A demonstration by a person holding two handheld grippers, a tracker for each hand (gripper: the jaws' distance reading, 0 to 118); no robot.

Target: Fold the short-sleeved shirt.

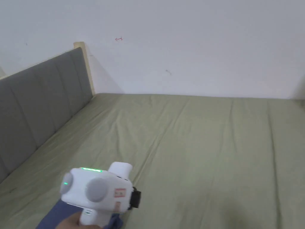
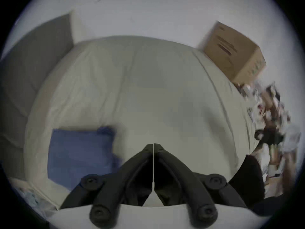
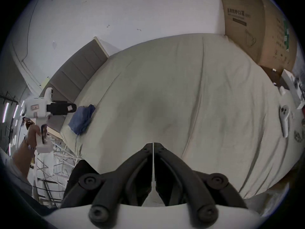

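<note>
Here, a folded blue short-sleeved shirt (image 3: 82, 119) lay near the left edge of a bed (image 3: 165, 87) covered in a pale green sheet, close to the grey padded headboard (image 1: 38, 104). In the left gripper view the shirt (image 2: 79, 153) appeared as a tidy, roughly rectangular bundle resting flat on the sheet, down and to the left of the claw.

The left claw (image 2: 153, 145) was clenched, its two black jaws meeting at the tips with nothing between them, and it hung above the sheet, apart from the shirt. In the right gripper view the person's left hand (image 3: 32, 133) gripped the white handle from below, forearm rising from the lower left, holding the left claw (image 3: 75, 107) level with its closed black tip pointing at the shirt and stopping just short of it. In the head view the white body of that tool sat at the lower left, above a corner of blue cloth (image 1: 56, 214).

The right claw (image 3: 153, 145) was likewise clenched and empty, poised above the middle of the bed and well apart from the shirt.

A large cardboard box (image 3: 259, 27) stood against the white wall at the bed's far right corner, and a white handheld controller (image 3: 284, 120) lay near the bed's right edge.
</note>
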